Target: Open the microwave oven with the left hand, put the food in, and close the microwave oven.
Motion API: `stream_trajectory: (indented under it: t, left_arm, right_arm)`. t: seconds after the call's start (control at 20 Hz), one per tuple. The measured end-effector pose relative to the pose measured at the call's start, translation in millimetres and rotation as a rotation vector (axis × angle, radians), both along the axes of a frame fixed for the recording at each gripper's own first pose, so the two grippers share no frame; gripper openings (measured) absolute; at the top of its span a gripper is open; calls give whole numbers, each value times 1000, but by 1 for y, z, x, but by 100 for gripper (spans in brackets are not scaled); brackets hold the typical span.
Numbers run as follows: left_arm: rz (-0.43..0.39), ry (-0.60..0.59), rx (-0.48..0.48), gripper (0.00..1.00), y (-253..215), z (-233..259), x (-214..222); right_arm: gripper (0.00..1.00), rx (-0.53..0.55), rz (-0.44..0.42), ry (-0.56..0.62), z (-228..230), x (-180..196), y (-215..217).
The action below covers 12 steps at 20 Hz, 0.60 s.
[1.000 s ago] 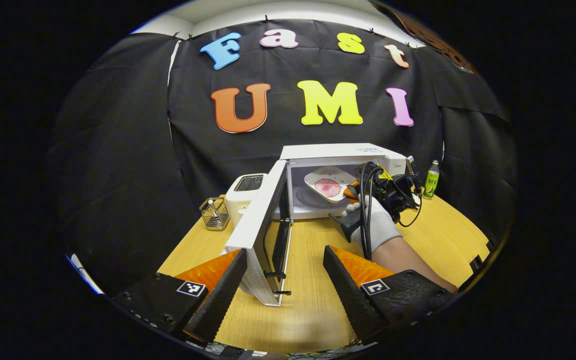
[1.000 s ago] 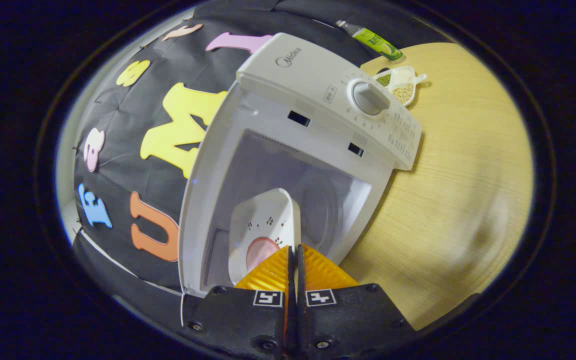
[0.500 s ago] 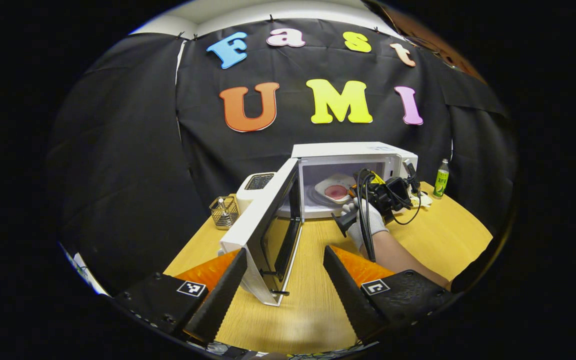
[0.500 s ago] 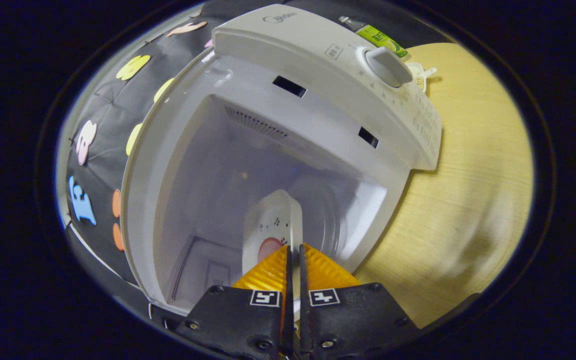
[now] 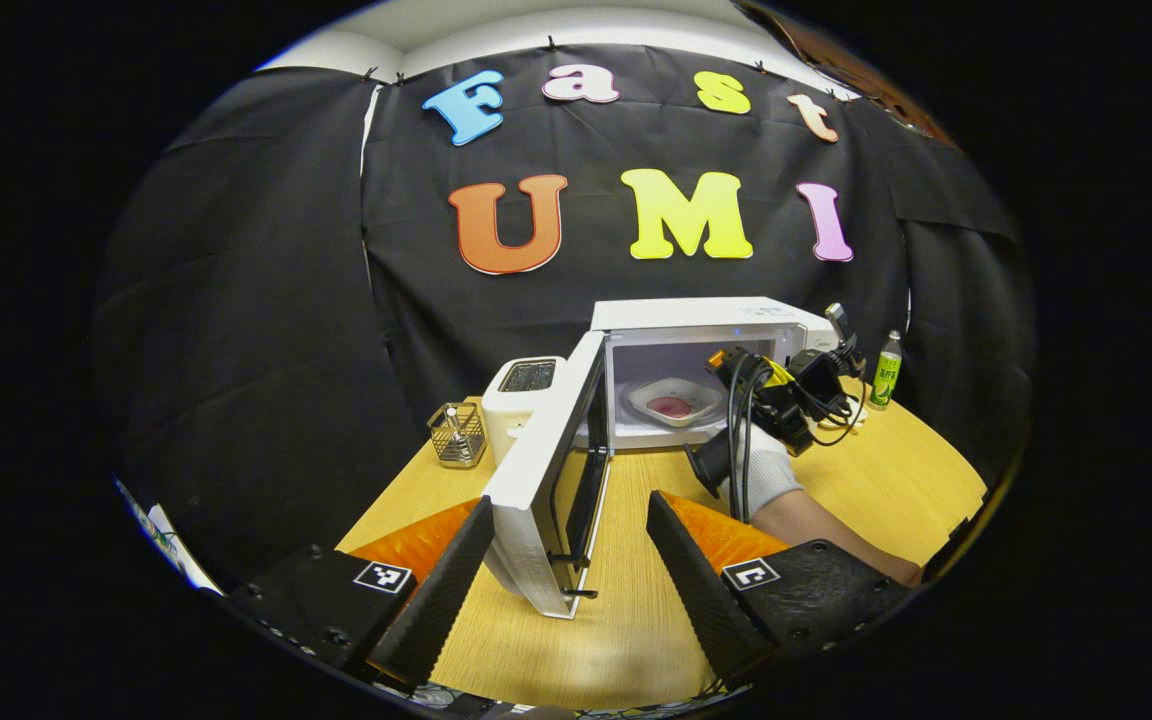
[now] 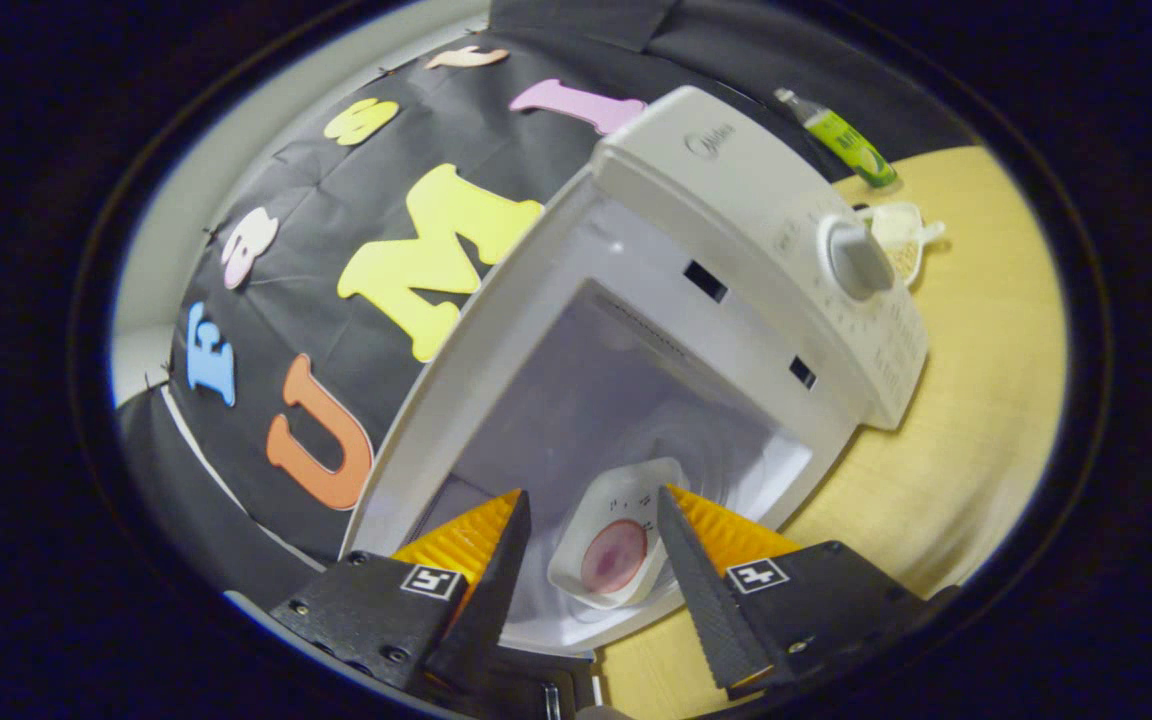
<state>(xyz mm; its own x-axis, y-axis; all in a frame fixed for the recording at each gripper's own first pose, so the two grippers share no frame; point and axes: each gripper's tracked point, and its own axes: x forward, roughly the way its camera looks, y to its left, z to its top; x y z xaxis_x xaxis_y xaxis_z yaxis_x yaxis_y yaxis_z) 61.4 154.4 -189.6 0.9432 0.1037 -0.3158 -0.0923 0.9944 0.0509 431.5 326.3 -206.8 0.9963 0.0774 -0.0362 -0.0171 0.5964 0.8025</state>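
Observation:
The white microwave oven [image 5: 706, 318] [image 6: 736, 190] stands at the back of the wooden table with its door [image 5: 546, 480] swung wide to the left. Inside lies a white plate [image 5: 674, 400] [image 6: 608, 535] carrying a pink round of food [image 5: 670, 406] [image 6: 614, 556]. My right gripper [image 6: 588, 535] is open, tilted, just before the oven's mouth, with the plate free between its fingers. In the left gripper view that gripper [image 5: 726, 365] sits in a gloved hand [image 5: 761, 478] at the oven's front. My left gripper [image 5: 568, 535] stands open low over the table, the door's free edge between its fingers, untouched.
A white toaster [image 5: 524, 395] and a small wire basket [image 5: 458, 435] stand left of the oven. A green bottle [image 5: 887, 372] [image 6: 836, 135] and a small dish of beans [image 6: 898, 240] sit at its right. Black cloth walls close in behind.
My right gripper let go of the plate, which now lies flat inside the oven, and it opened and drew back out of the cavity. My left gripper stayed open near the door.

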Motion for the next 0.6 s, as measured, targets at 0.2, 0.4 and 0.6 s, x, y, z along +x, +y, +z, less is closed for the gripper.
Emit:
stream_trajectory:
  t: [0.2,0.4,0.6]
  left_arm:
    - [-21,-26,24,96,-1,22,-2]
    - [-30,-54,7,97,-1,39,-8]
    - [-35,-88,-12,96,2,53,-14]
  right_arm:
    - [99,-121,63,49,10,-36,-11]
    - [99,-282,130,77,27,-82,-37]
    - [100,-456,147,5,82,-132,-74]
